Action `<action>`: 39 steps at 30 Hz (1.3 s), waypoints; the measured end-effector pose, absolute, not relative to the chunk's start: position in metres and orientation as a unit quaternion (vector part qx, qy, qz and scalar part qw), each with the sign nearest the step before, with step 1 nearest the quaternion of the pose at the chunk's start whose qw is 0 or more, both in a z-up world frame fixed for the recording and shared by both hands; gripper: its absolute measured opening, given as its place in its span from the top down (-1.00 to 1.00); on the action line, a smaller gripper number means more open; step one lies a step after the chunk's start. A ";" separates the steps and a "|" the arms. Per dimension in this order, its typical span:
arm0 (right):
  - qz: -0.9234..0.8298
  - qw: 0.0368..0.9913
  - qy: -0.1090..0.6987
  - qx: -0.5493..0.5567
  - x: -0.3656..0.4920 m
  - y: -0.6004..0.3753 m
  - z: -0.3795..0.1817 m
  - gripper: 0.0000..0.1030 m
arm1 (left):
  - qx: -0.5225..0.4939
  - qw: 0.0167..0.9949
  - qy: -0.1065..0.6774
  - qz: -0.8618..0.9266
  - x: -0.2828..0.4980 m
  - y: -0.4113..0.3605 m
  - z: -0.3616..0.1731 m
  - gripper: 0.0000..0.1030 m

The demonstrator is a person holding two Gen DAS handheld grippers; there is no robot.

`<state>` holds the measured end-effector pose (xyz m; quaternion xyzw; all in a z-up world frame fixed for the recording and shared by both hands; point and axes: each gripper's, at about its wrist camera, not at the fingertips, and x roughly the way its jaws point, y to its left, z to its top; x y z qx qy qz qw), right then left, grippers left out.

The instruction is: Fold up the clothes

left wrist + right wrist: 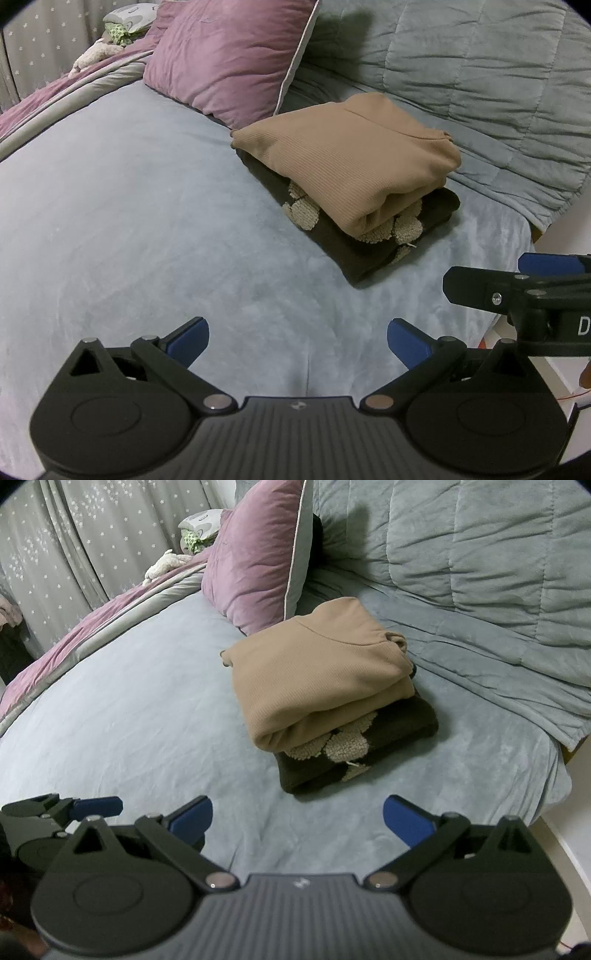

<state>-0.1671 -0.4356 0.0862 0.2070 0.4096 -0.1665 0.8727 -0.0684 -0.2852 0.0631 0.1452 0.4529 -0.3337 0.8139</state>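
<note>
Both grippers idle. Left gripper: blue-padded fingers spread wide, nothing between them, hovering over bare bedsheet. Right gripper: same, jaws apart, empty. They sit side by side; each shows at the edge of the other's view.

Ahead of both tools, well clear of the fingertips: folded tan ribbed-knit sweater stacked squarely on a folded dark brown knit with cream looped patches. From the right gripper the stack is straight ahead, from the left gripper ahead and slightly right. Stack rests on the pale blue-grey plush bedsheet. Beyond it a mauve velvet pillow leans against a grey quilted blanket.

Judgement: both visible garments look finished, edges tidy, top piece centred. This reads as the gap between items or the end of the job. No unfolded clothing in either view, so I can't tell if more remains.

Next move, if any: fetch another garment from out of frame and spread it flat on the free sheet just ahead of the fingers, without bumping the stack.
</note>
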 end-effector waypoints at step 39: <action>-0.153 0.873 0.415 0.203 -0.164 -0.428 0.087 -1.00 | 0.158 0.812 0.455 -0.330 -0.068 -0.284 0.064 -1.00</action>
